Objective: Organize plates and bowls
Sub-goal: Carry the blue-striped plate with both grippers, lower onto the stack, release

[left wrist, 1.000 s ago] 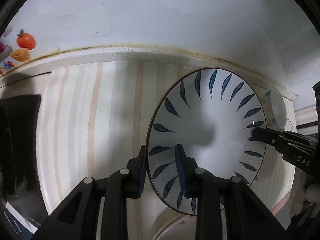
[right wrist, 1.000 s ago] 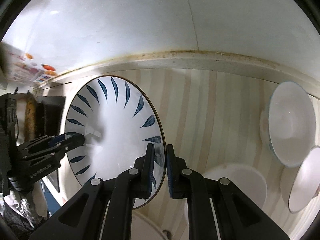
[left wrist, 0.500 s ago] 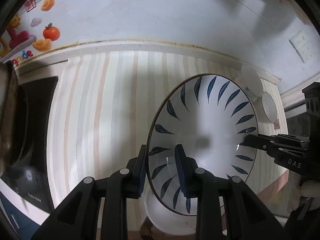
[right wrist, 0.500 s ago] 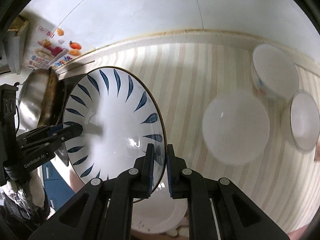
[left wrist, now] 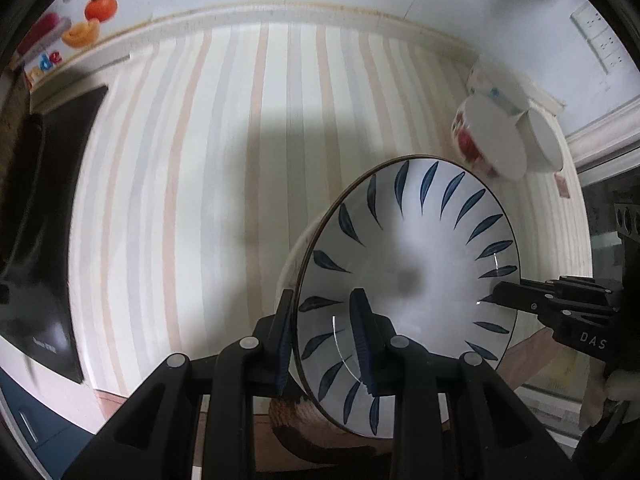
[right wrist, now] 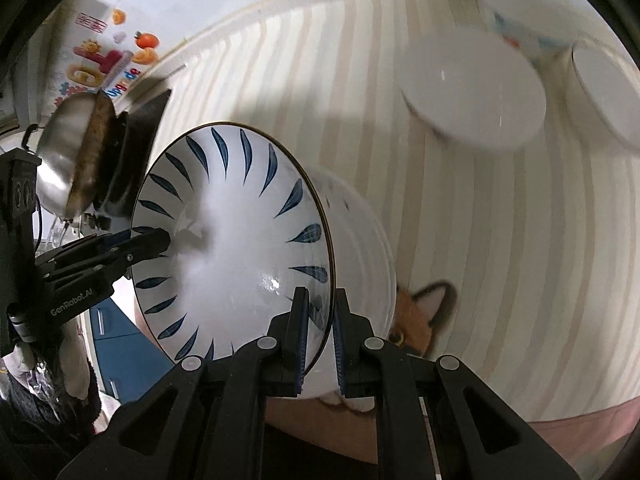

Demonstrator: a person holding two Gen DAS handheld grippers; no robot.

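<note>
1. Both my pairs of fingers are pinched onto one leaf-patterned plate [left wrist: 408, 276], gripping opposite sides of its rim.
2. My left gripper [left wrist: 324, 340] stands narrowly open around the near rim: one blue-padded finger lies against the plate's underside, the other on its painted face.
3. My right gripper [right wrist: 319, 328] is closed nearly all the way on the rim at the other side, one finger on each face.
4. From the left camera, the right gripper [left wrist: 500, 296] reaches in from the right edge of the picture and meets the plate at its far rim; from the right camera, the left gripper [right wrist: 160, 240] reaches in from the left in the same way.
5. Held between us, the plate [right wrist: 232, 240] hangs tilted above a striped mat [left wrist: 200, 180], with no part of it resting on the surface.
6. Directly under the plate sits a wide white bowl [right wrist: 360, 248], partly hidden by it.
7. Toward the far right corner of the mat stand more white bowls: one with a red print on its side [left wrist: 488, 140], a smaller one just beside it [left wrist: 544, 140], and another behind them, blurred.
8. At the mat's left edge lies a black cooktop [left wrist: 52, 200], and the right camera shows a steel pan [right wrist: 68, 160] on it.
9. A fox picture [right wrist: 420, 316] shows on the mat's near edge, beside the white bowl.
</note>
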